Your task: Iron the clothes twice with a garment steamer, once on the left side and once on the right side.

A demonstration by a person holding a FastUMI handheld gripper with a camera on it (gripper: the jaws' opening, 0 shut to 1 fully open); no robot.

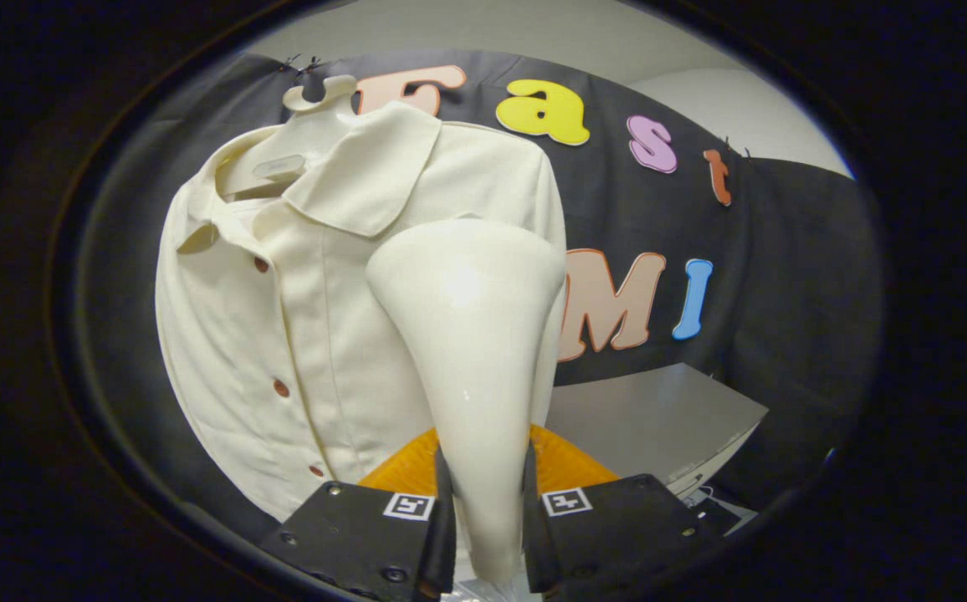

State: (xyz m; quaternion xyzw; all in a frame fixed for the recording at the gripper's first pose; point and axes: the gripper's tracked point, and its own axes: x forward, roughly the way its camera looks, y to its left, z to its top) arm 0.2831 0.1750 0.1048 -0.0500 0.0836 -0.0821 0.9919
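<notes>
— While the garment steamer (468,334) stands upright between the fingers, where does its head sit?
— Its wide head is up against the right front of the cream shirt (324,318), below the collar; contact itself is hard to judge.
— And the gripper (483,535)?
— Both fingers press on the steamer's narrow handle, clamped.
— The shirt?
— It hangs on a pale hanger (316,96) before the black cloth wall (785,251), brown buttons down its placket. A grey table (659,418) lies beyond, to the right.
</notes>
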